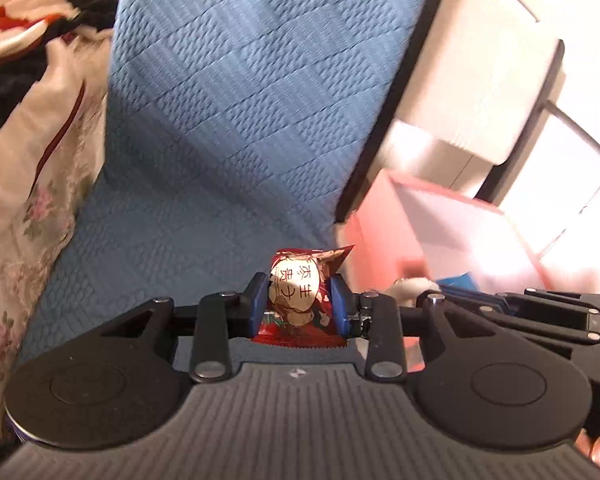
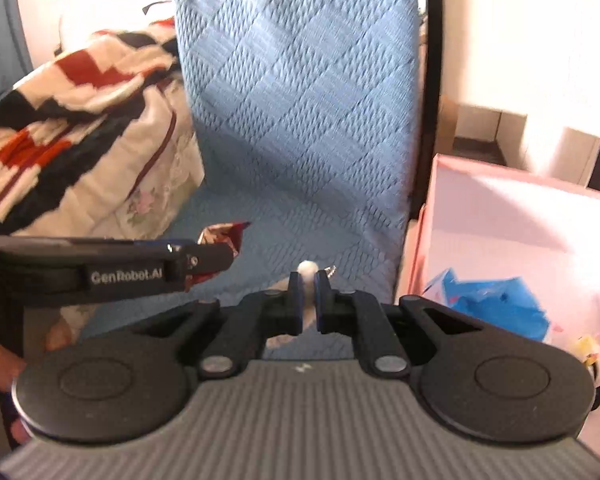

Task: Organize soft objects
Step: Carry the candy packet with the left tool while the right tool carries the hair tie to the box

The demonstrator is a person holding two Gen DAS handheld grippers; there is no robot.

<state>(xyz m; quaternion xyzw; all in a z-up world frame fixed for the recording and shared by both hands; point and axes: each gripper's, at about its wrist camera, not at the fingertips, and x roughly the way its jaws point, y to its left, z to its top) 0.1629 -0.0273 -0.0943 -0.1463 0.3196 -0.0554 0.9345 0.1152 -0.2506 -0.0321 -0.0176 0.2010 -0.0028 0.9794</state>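
My left gripper (image 1: 299,300) is shut on a red snack packet (image 1: 300,300) with a cream label, held above the blue quilted bed cover (image 1: 228,120). The packet also shows in the right wrist view (image 2: 220,236), at the tip of the left gripper (image 2: 208,260). My right gripper (image 2: 308,300) is shut on a small white fluffy toy (image 2: 308,269) with a metal ring, held over the bed near the pink box (image 2: 520,208). The right gripper also shows in the left wrist view (image 1: 440,298), beside the white toy (image 1: 412,286).
The pink box (image 1: 388,216) stands right of the bed and holds a blue bag (image 2: 496,304) and a small plush (image 2: 592,356). A heap of floral and red-black-white bedding (image 2: 80,140) lies on the left. White furniture (image 1: 480,92) stands behind.
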